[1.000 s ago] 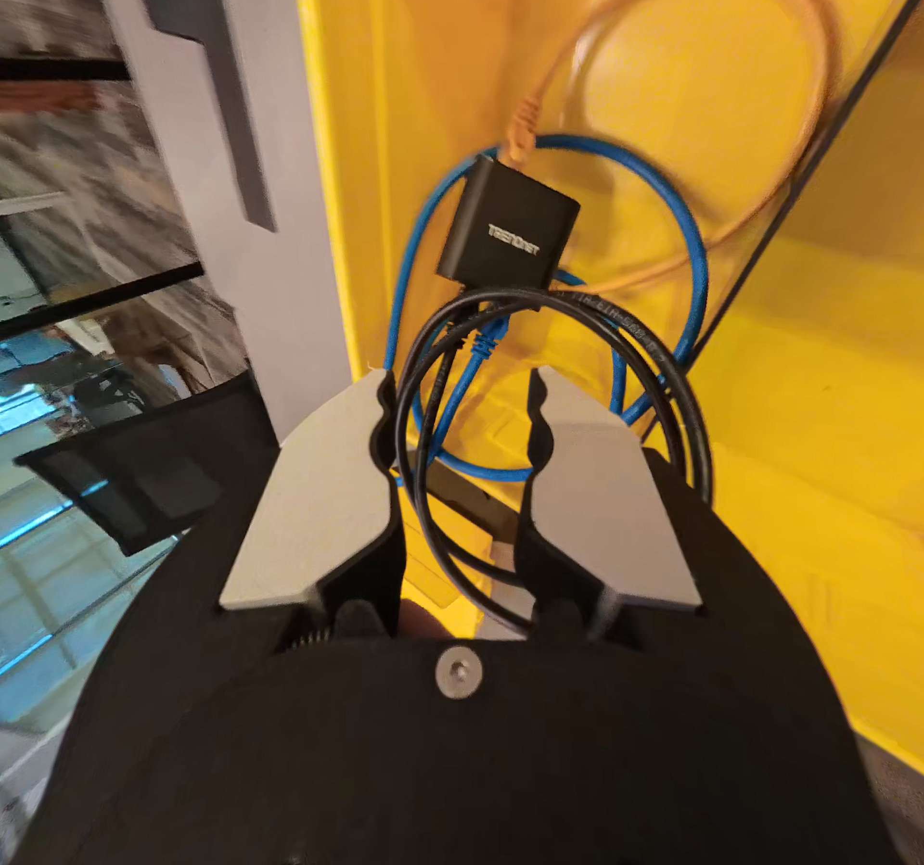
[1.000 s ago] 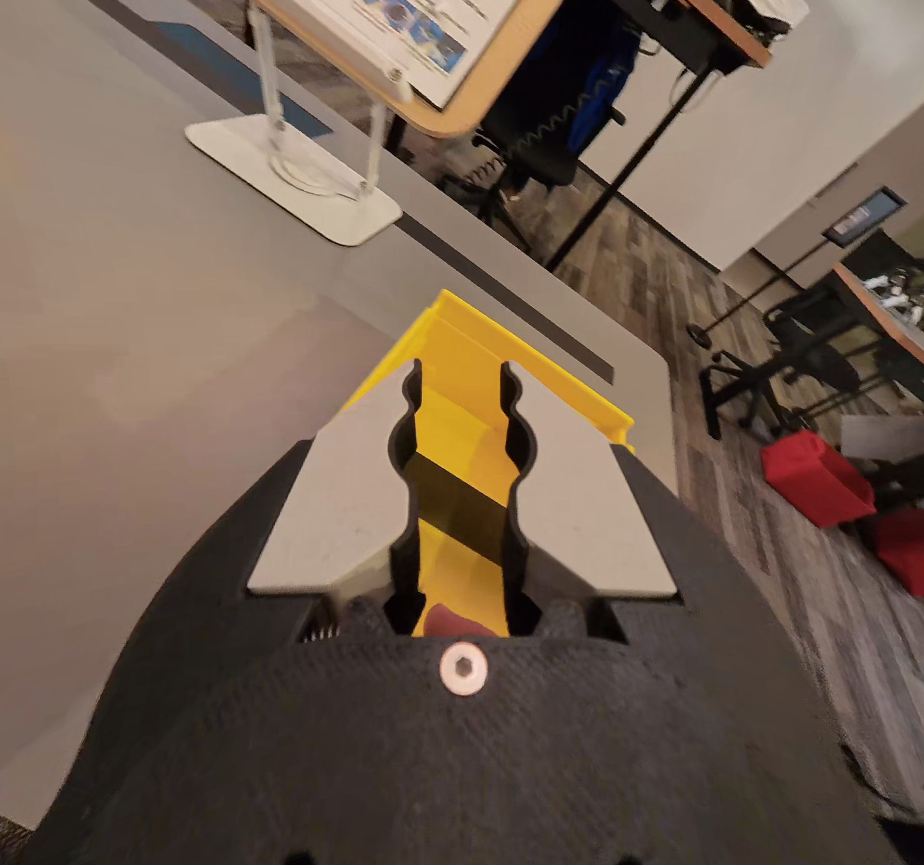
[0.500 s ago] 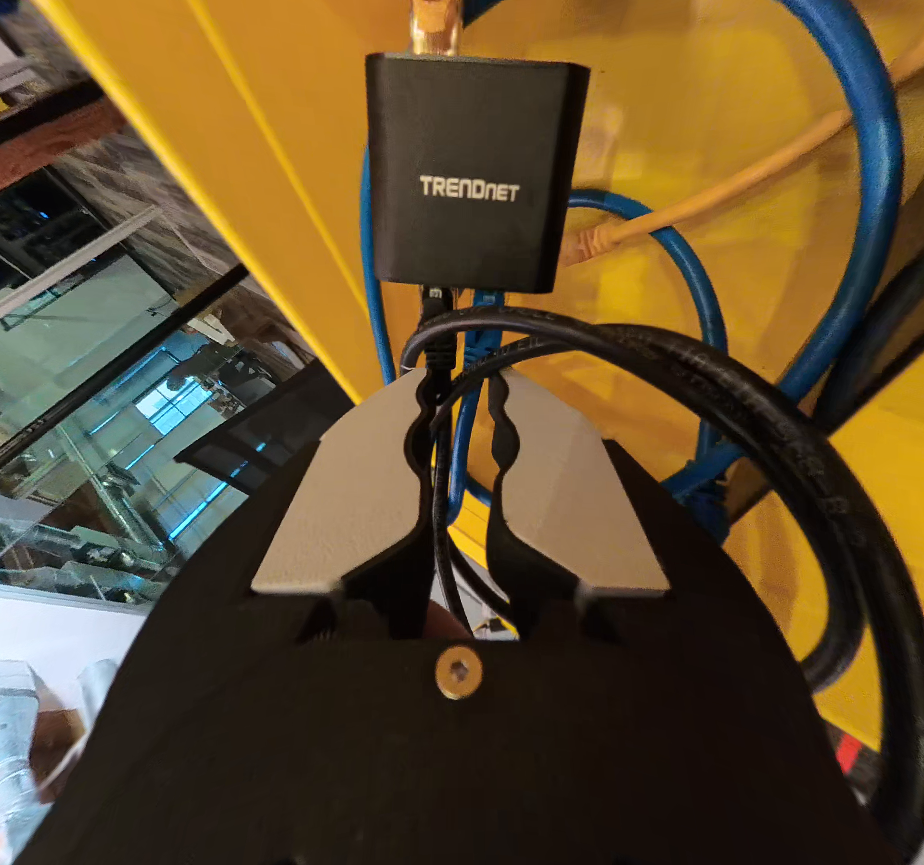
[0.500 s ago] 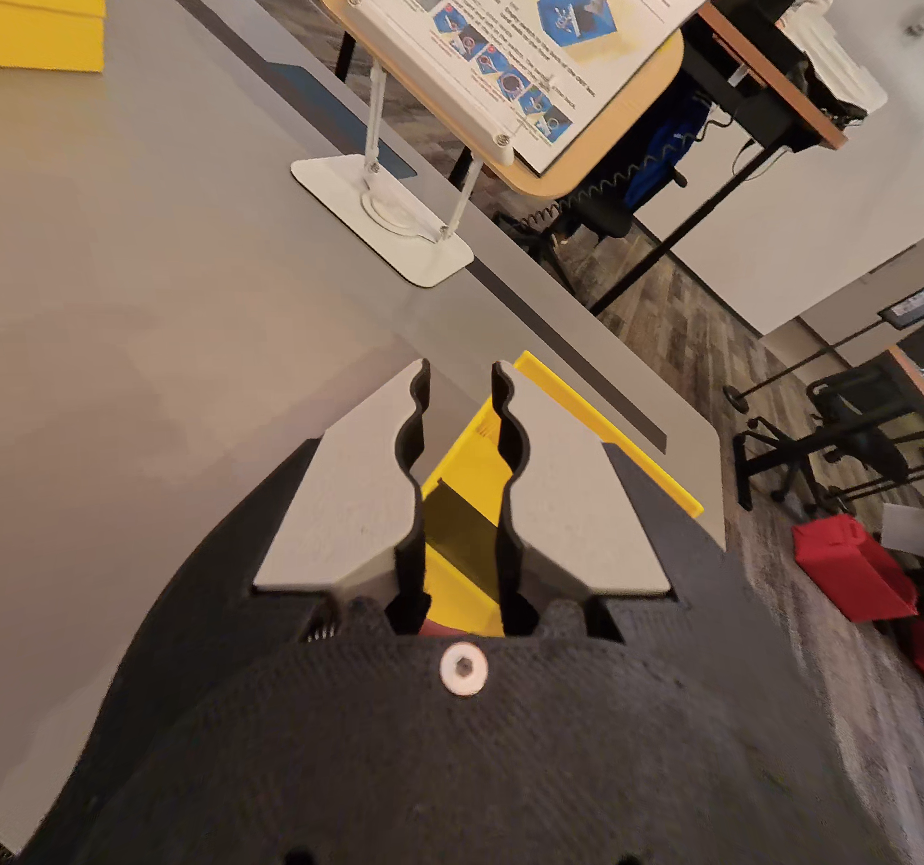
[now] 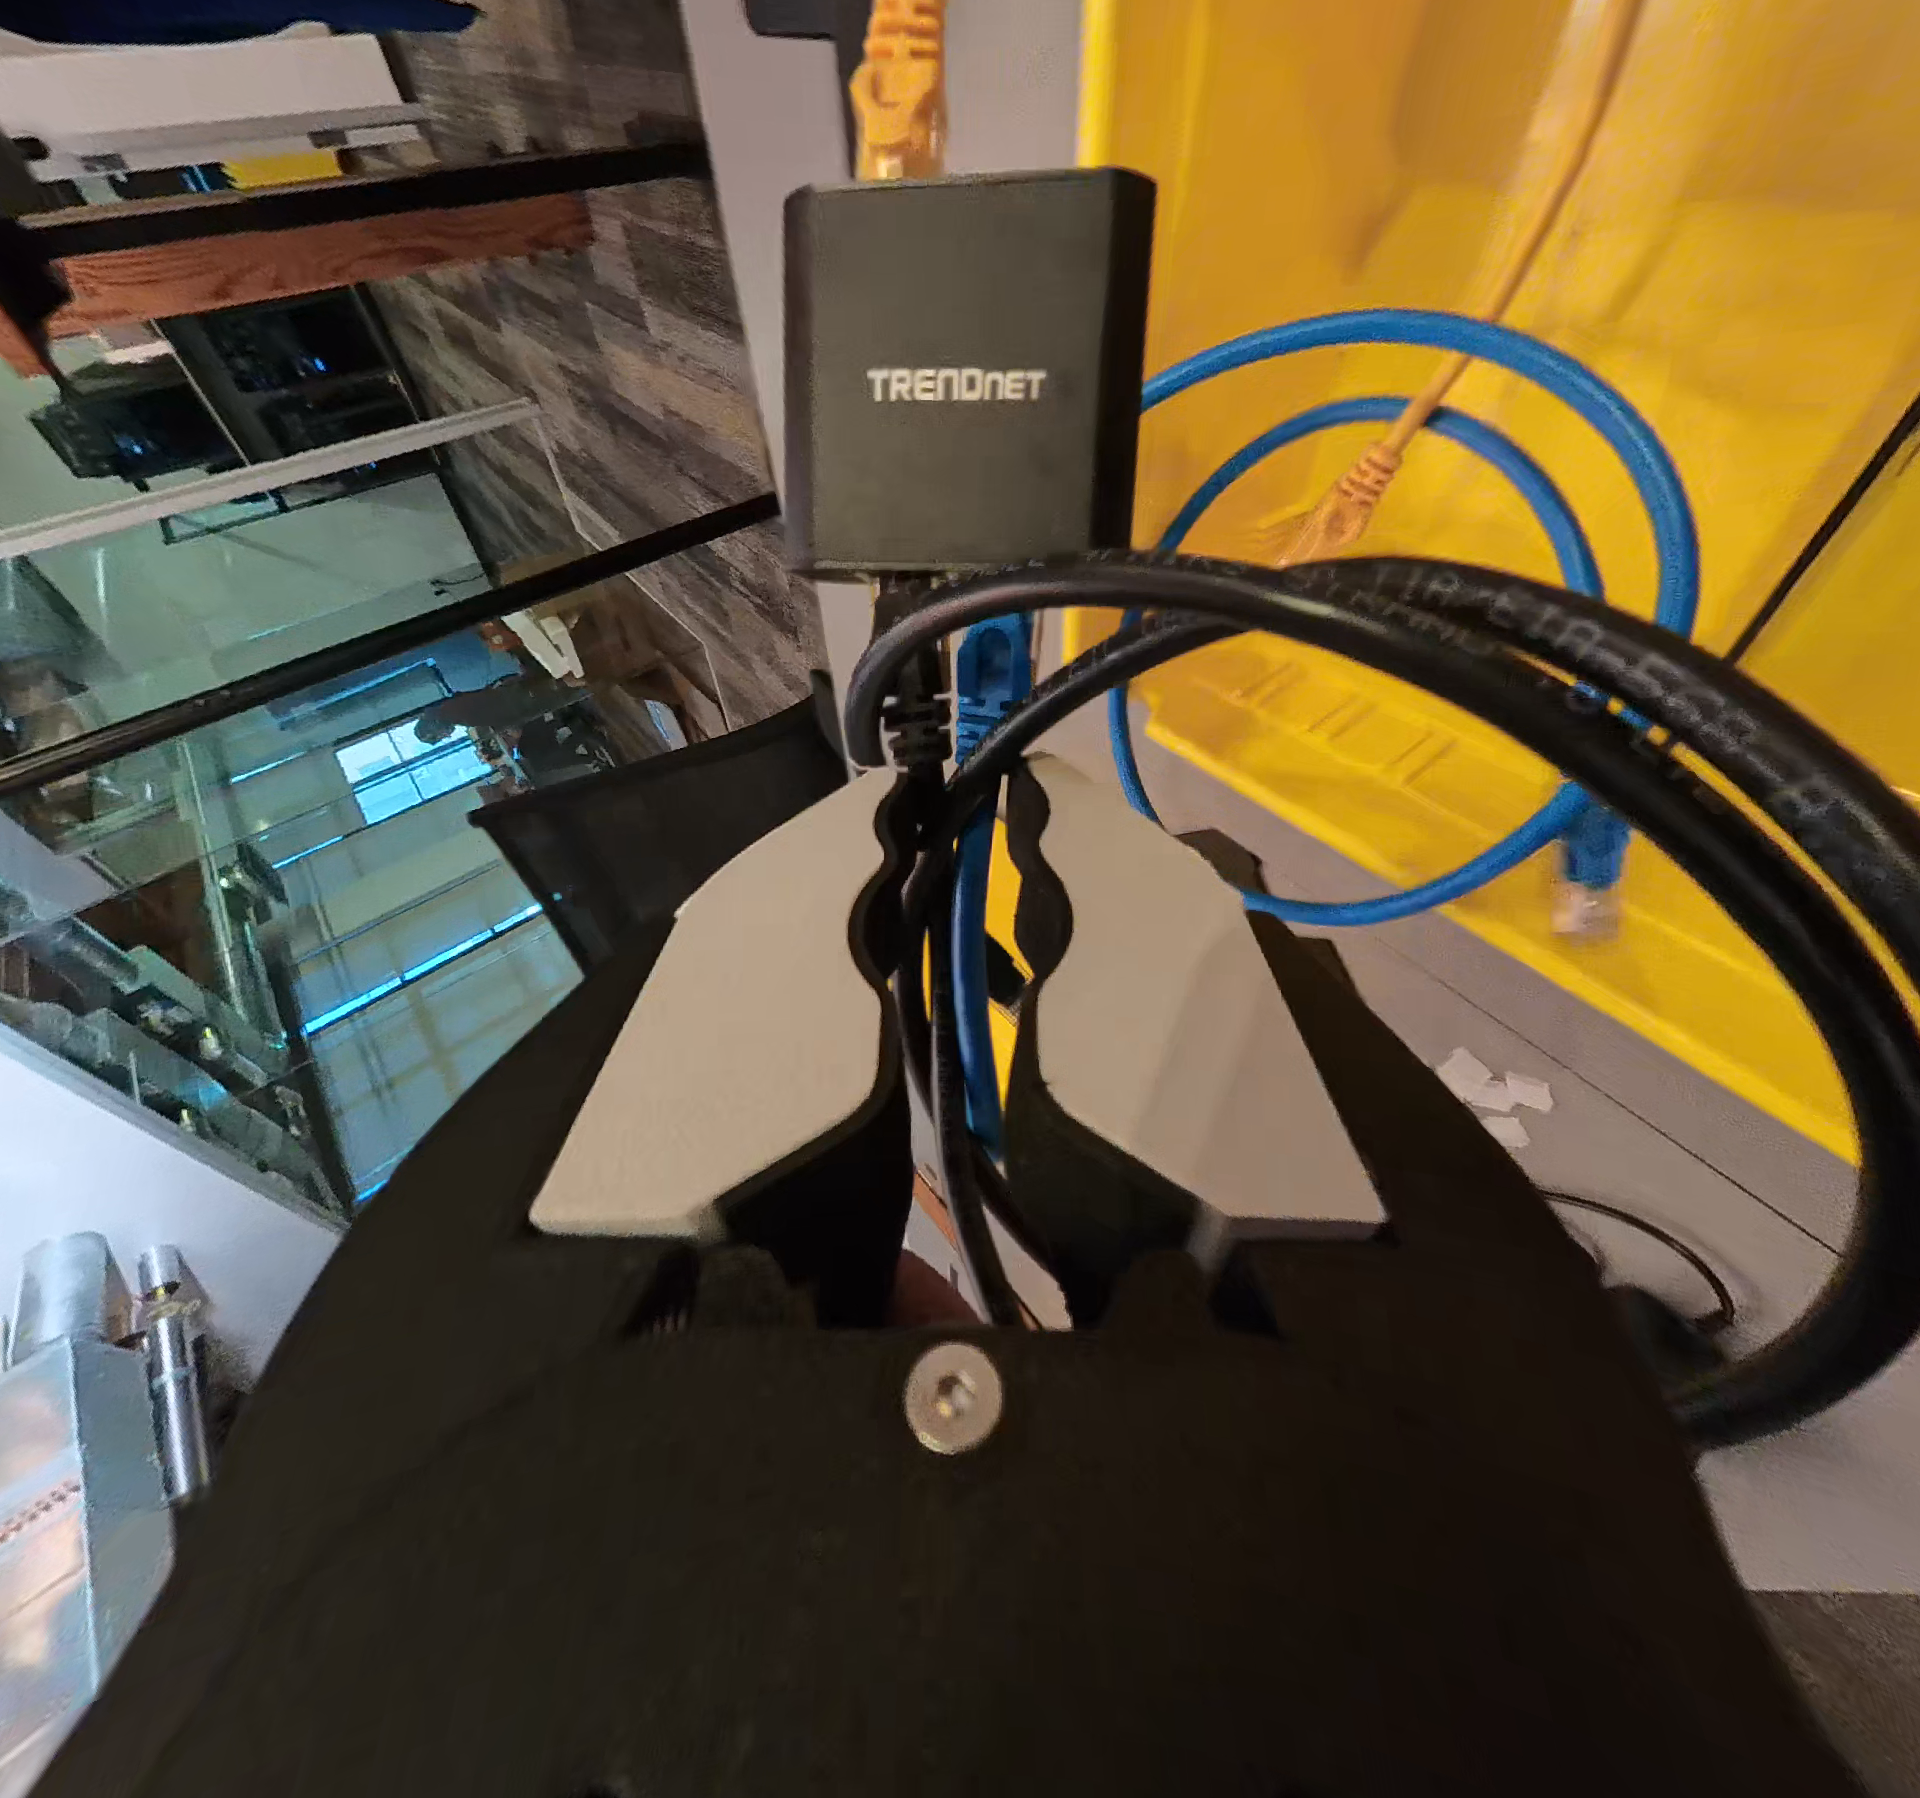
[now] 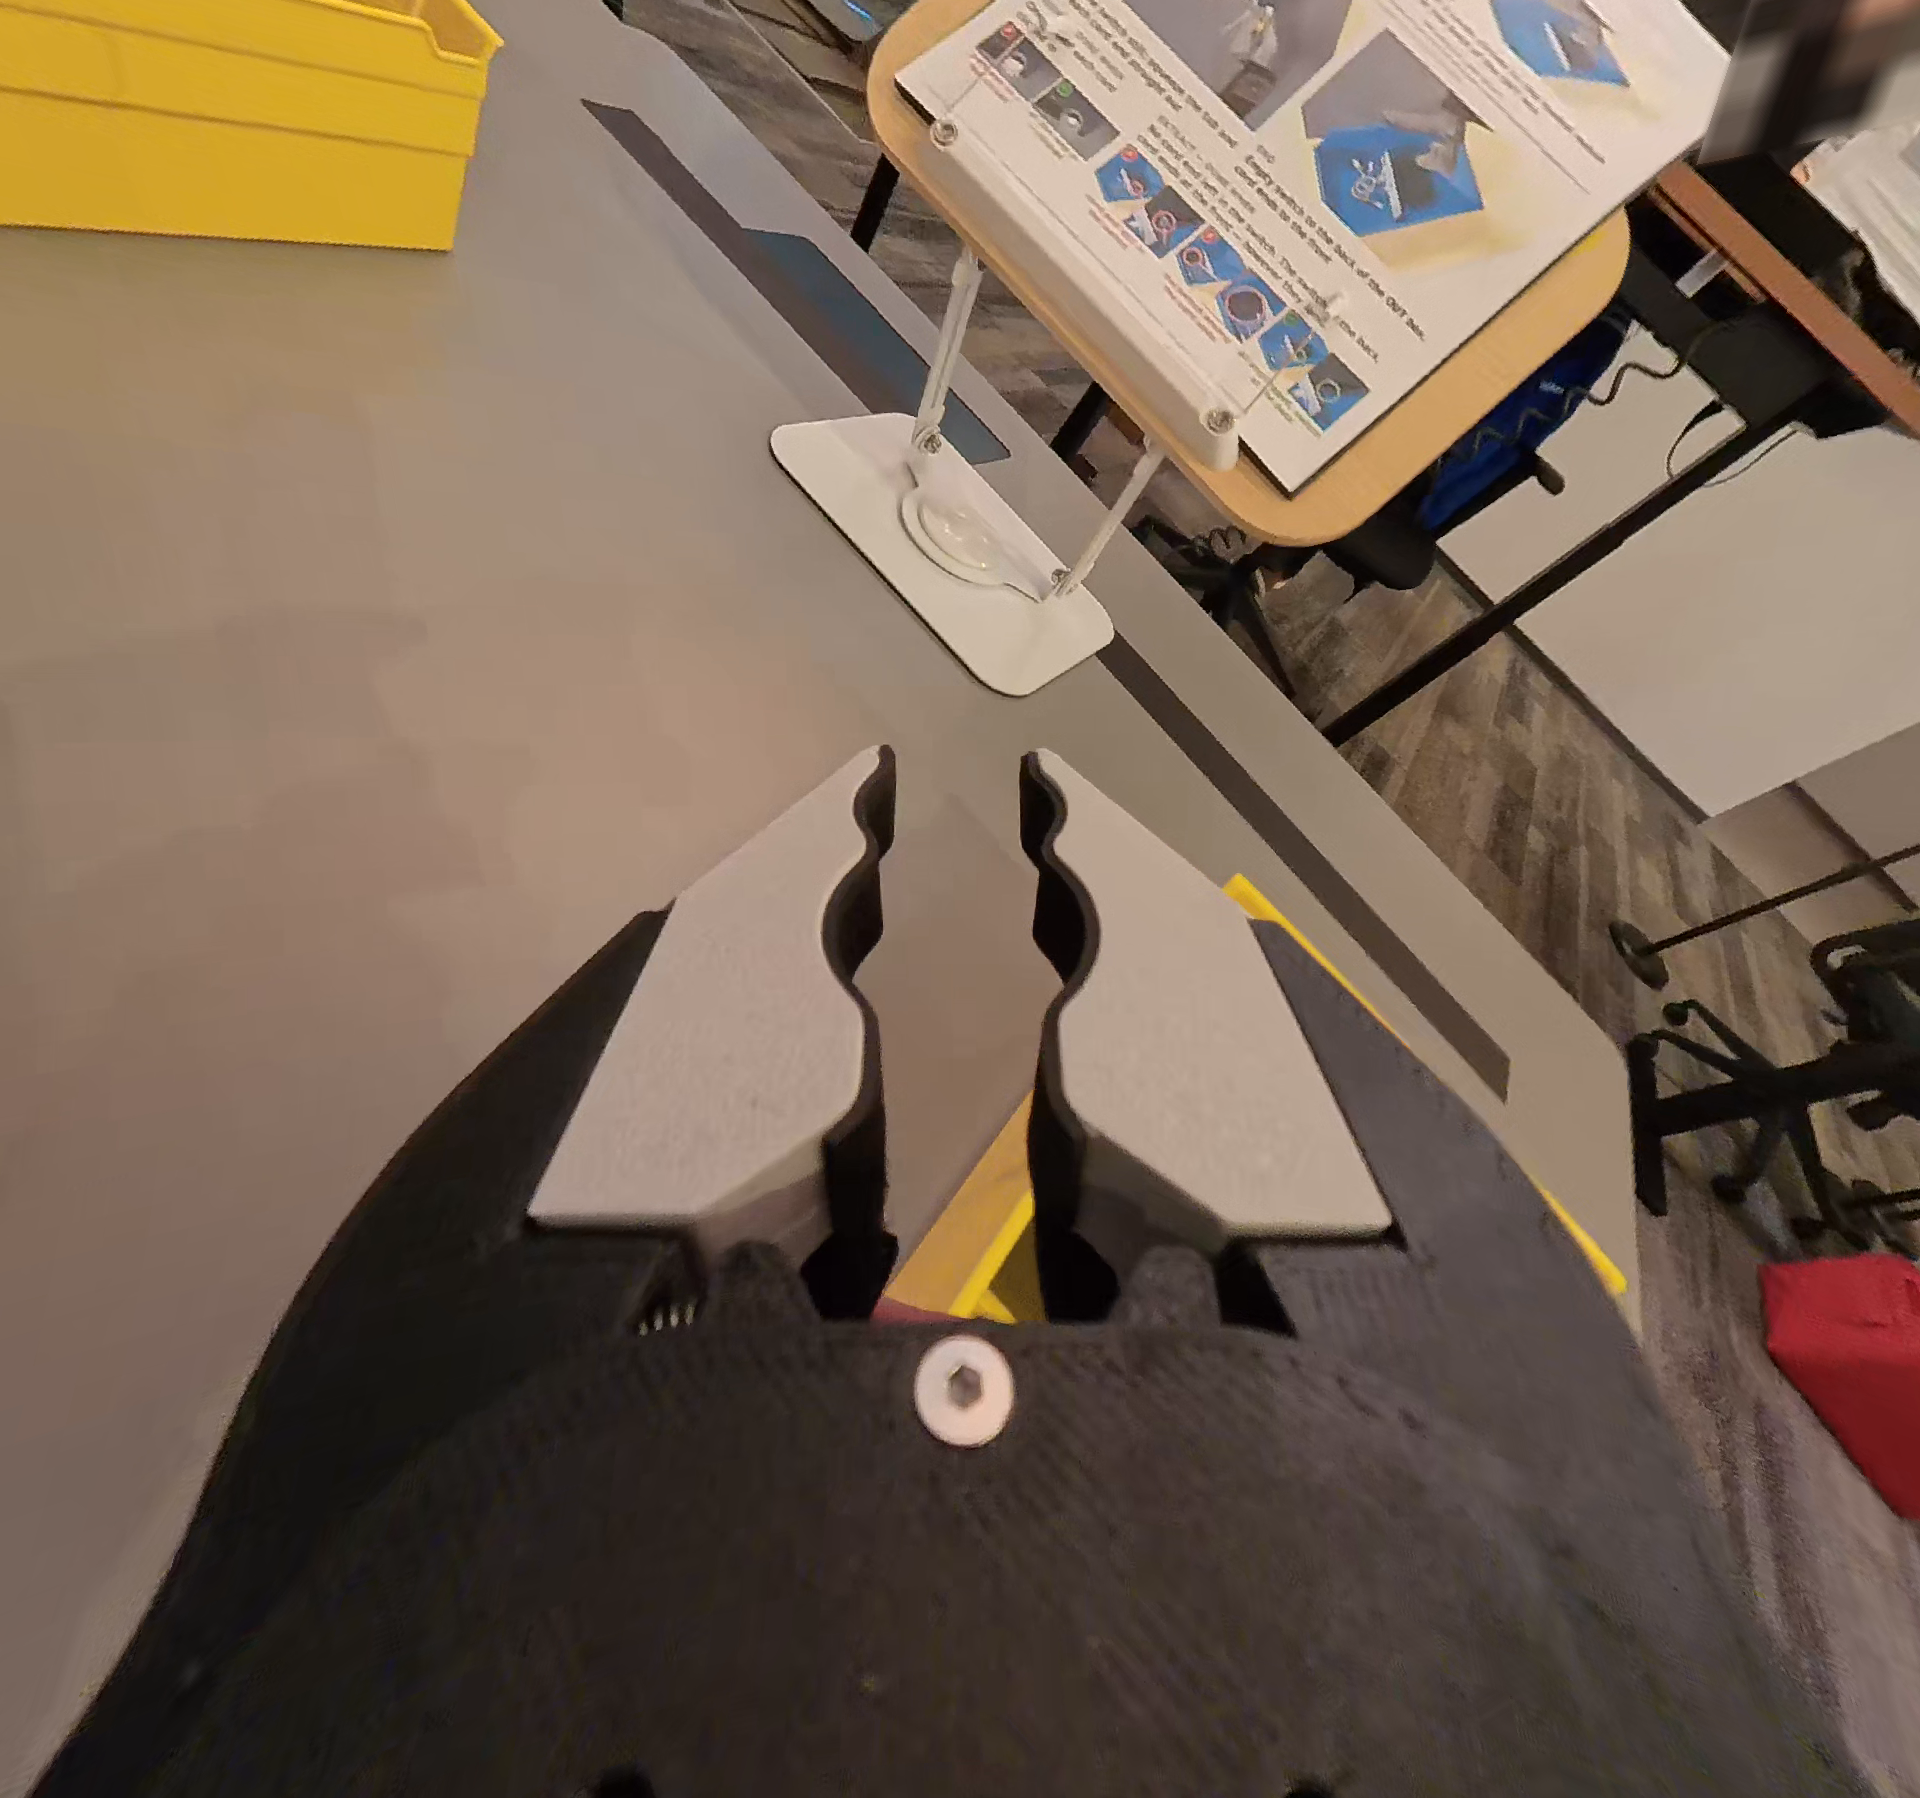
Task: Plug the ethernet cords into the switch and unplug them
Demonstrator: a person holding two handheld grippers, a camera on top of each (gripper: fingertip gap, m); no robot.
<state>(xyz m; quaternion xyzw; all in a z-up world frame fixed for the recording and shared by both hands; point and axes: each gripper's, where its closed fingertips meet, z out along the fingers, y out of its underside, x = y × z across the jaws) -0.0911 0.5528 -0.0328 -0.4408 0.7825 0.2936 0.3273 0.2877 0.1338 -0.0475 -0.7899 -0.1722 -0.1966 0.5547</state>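
Note:
In the left wrist view a black switch hangs in the air in front of a yellow bin. An orange cord's plug sits in its far side. A black plug and a blue plug sit in its near side. My left gripper is shut on the black and blue cords just behind those plugs. The black cord and blue cord loop off to the right. A loose blue plug and a loose orange plug dangle there. My right gripper is open and empty above the grey table.
A yellow bin holding cords stands at the table's far left. Another yellow bin lies under my right gripper. A white stand holding an instruction sheet sits near the table's far edge. Chairs and a red box are on the floor. Some 55 centimetres of space lies between my two pairs of fingers.
My left gripper closed on the black and blue cords and carried the switch out from over the yellow bin. My right gripper drew back from the yellow bin under it.

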